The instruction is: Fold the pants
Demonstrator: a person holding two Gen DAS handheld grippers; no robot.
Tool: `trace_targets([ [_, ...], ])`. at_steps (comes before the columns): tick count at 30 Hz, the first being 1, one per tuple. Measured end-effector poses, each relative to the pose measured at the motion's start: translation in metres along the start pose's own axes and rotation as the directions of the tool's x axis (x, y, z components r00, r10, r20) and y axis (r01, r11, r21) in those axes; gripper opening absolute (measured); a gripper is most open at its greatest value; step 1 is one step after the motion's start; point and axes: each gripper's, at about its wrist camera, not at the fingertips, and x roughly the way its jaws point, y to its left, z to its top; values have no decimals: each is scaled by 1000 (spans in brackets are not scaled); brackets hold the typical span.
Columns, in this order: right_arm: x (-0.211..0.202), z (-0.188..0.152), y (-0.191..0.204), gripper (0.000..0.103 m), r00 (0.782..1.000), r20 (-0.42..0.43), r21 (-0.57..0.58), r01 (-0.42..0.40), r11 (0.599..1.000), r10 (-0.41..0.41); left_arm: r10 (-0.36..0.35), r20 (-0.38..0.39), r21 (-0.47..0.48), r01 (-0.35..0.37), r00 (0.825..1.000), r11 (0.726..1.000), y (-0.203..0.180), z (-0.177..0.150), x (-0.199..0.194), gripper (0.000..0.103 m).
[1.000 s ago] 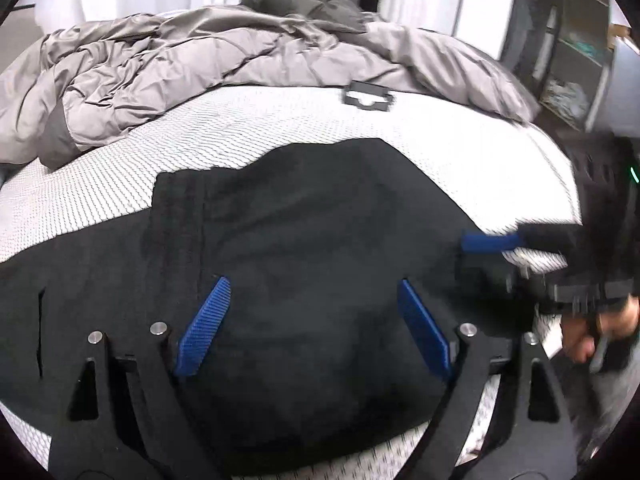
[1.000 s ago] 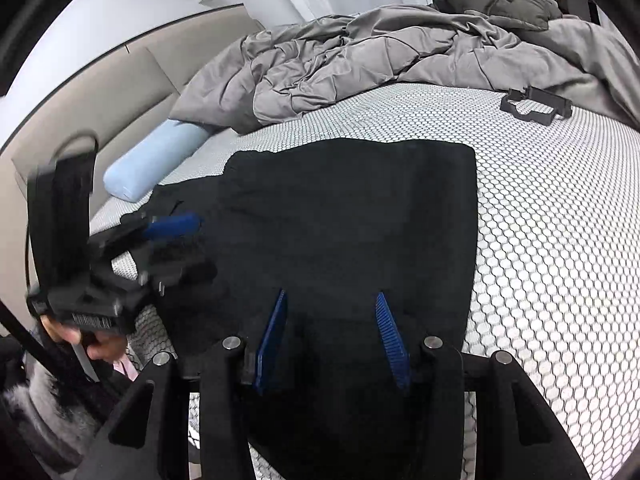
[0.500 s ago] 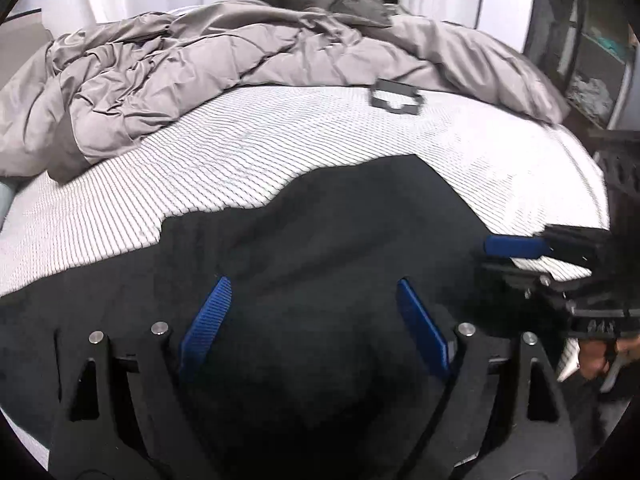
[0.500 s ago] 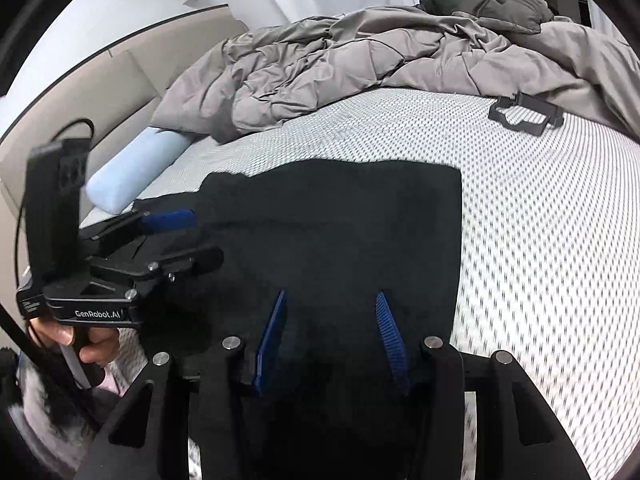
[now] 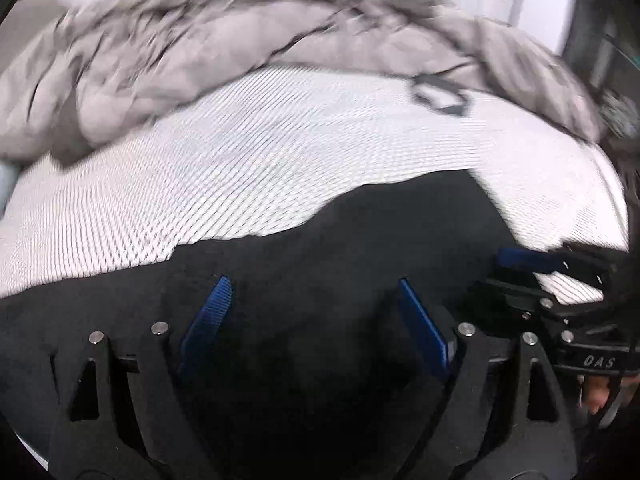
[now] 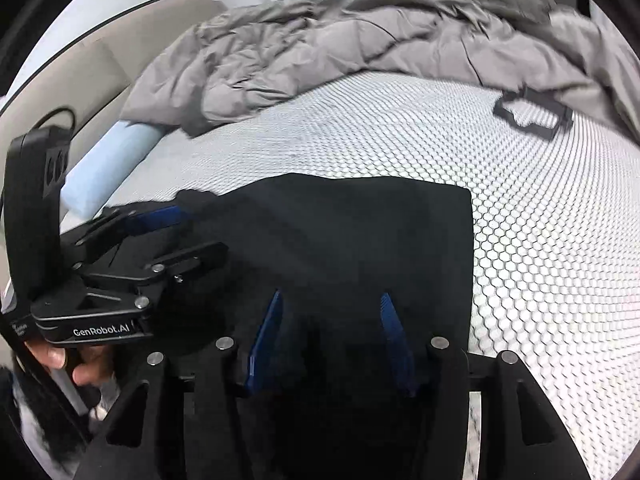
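Black pants lie flat on the white honeycomb mattress, near its front edge. My left gripper hovers over them with its blue pads wide open and only flat cloth under them. In the right wrist view the pants end in a straight edge on the right. My right gripper is above their near part, jaws apart and opening, with dark cloth below and nothing pressed between the pads. The two grippers sit side by side: the left gripper shows at the left there, and the right gripper at the right of the left wrist view.
A crumpled grey duvet is heaped along the far side of the mattress. A small black frame-shaped part rests on the bed near it. A light blue roll lies by the headboard. A hand holds the left gripper's handle.
Both grippers have drawn back toward the bed's near edge. The pants' far edge now lies nearer to them, with more bare mattress beyond. The right jaws stand slightly wider.
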Motion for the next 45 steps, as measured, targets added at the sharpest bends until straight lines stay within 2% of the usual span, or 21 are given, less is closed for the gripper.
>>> trace_targets([
  [2,21,1,-8,52,998,-54,31,14,999,-12,-18,-48,-57,16,999,998,10,0,18,81],
  [5,15,-1,2,53,998,-39,-17,49,999,-50,1,-13,-7,-1,1000,1000,-1,-2,-5,81],
  [8,-13,-17,14,53,1000,4,-97,6,995,-6,-70,58,12,69,996,998,-4,-26,-47,81],
  [10,-24,-38,15,53,999,11,-92,-41,995,42,-85,76,64,80,993,995,-10,-61,-65,82],
  [11,-23,-46,13,53,998,-9,-87,-59,994,58,-86,65,93,79,994,992,-14,-74,-64,82],
  [12,-18,-55,16,53,998,-40,-106,-60,993,56,-69,7,155,67,998,986,-22,-84,-55,82],
  [13,-14,-62,21,52,998,-52,-157,-41,987,33,-49,-9,185,50,999,981,-25,-97,-54,82],
  [15,-16,-67,24,52,998,-57,-201,-46,978,36,-50,11,202,46,999,978,-22,-111,-56,82],
  [17,-29,-72,13,53,989,-72,-142,-141,980,132,-52,29,238,43,998,970,-17,-123,-67,82],
  [19,-48,-79,3,53,989,-28,-92,-149,984,147,-38,42,180,30,998,983,-10,-127,-76,82],
  [22,-57,-83,14,53,986,8,-132,-163,978,166,-63,57,92,58,996,994,-8,-126,-84,84],
  [23,-53,-85,17,53,986,-2,-136,-167,976,169,-77,62,103,71,995,992,-11,-125,-84,84],
  [24,-47,-89,25,53,989,-23,-158,-148,976,147,-102,47,145,94,994,985,-17,-128,-83,85],
  [26,-36,-95,38,52,998,-39,-255,-58,965,50,-52,29,222,45,998,974,-26,-136,-79,85],
  [30,-55,-106,30,52,999,-22,-326,16,945,-25,-55,49,259,41,997,965,-21,-152,-85,86],
  [33,-83,-112,-4,53,998,-15,-206,-60,977,58,-56,56,258,39,997,965,-10,-158,-90,86],
  [35,-92,-112,-30,53,988,-5,-92,-153,984,153,-55,70,198,40,996,979,0,-157,-98,86],
  [37,-86,-117,-61,53,970,-19,83,-242,967,244,-66,84,126,55,994,990,3,-156,-107,85],
  [39,-75,-121,-81,53,949,-38,199,-301,933,314,-113,113,151,96,987,984,-9,-152,-117,86],
  [42,-70,-120,-90,53,920,-3,270,-377,886,393,-160,172,194,125,972,973,-32,-147,-124,86],
  [45,-59,-119,-92,53,908,3,317,-399,860,420,-195,141,156,173,970,973,-55,-146,-107,86],
])
